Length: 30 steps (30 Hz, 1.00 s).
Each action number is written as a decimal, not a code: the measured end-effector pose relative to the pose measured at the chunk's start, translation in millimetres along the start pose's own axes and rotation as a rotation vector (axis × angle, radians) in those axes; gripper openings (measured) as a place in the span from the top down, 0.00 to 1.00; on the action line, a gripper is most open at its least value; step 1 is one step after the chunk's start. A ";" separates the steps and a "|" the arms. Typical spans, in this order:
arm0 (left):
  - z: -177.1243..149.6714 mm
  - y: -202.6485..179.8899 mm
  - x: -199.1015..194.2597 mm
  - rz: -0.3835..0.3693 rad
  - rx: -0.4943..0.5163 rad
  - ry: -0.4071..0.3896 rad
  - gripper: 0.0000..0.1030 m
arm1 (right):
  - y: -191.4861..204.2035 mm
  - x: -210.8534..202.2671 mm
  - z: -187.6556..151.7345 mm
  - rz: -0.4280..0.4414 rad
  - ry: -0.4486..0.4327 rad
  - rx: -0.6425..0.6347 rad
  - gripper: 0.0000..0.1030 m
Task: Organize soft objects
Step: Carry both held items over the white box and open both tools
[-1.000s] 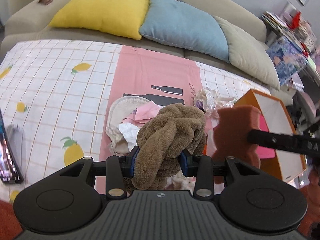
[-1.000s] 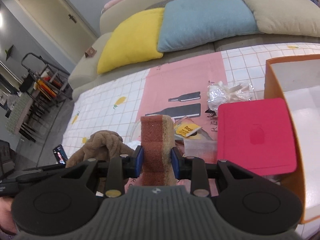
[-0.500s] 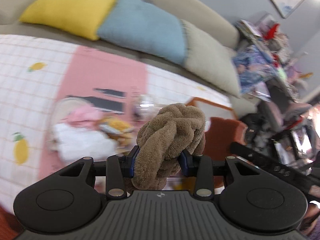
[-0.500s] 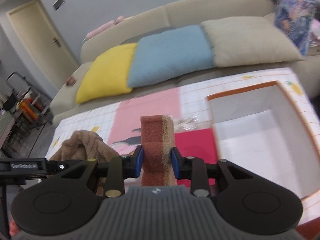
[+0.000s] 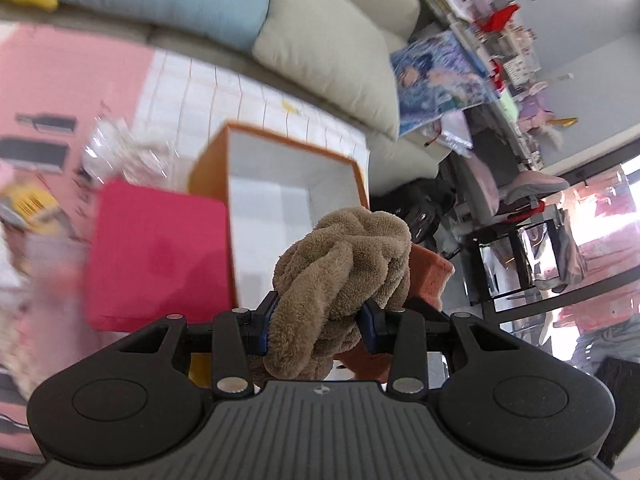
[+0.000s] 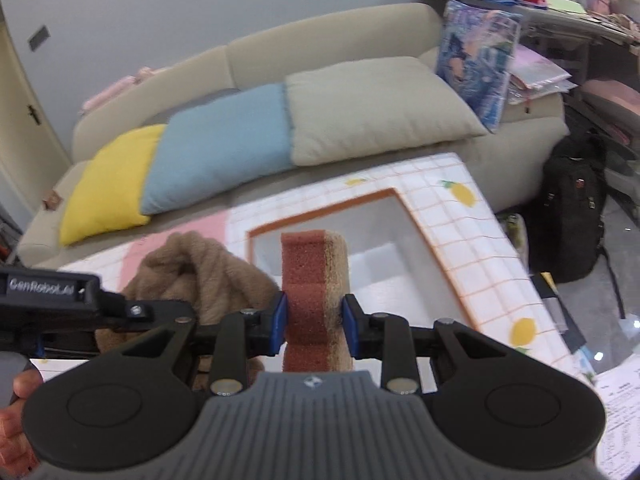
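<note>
My left gripper (image 5: 318, 326) is shut on a bundled brown fleece cloth (image 5: 344, 256); the cloth also shows in the right wrist view (image 6: 192, 272). My right gripper (image 6: 314, 322) is shut on a red-brown sponge with a tan layer (image 6: 314, 280); the sponge peeks out behind the cloth in the left wrist view (image 5: 430, 276). Both are held close together above the near edge of an open orange box with a white inside (image 5: 280, 184), which also shows in the right wrist view (image 6: 400, 264).
A pink square lid (image 5: 156, 248) lies left of the box. Crumpled clear plastic (image 5: 120, 152) and yellow packets (image 5: 32, 204) lie farther left on the pink and lemon-print cloth (image 6: 472, 232). A sofa with cushions (image 6: 360, 108) is behind. A black backpack (image 6: 572, 208) stands right of the table.
Both grippers have swung right, from over the pile of items to above the orange box, still holding the cloth and the sponge.
</note>
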<state>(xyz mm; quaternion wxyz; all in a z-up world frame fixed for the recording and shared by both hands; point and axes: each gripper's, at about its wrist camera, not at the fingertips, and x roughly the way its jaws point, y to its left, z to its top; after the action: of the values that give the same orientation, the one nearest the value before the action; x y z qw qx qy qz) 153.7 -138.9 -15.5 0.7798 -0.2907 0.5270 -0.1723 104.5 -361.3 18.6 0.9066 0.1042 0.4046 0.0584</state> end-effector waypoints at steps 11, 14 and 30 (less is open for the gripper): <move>-16.0 -10.8 54.2 0.204 -0.014 0.043 0.55 | -24.7 45.9 -25.4 -0.060 0.148 0.035 0.72; -14.3 -14.9 60.2 0.206 -0.005 0.097 0.54 | -29.2 55.8 -27.8 -0.055 0.168 0.079 0.72; -11.8 24.8 33.9 0.062 -0.126 0.179 0.53 | -23.4 114.5 -38.6 -0.027 0.332 0.068 0.73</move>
<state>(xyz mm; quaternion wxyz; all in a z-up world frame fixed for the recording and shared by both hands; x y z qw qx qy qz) 155.0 -142.5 -59.0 0.7149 -0.3060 0.6130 -0.1397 152.5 -356.8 -94.7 0.8240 0.1185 0.5519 0.0491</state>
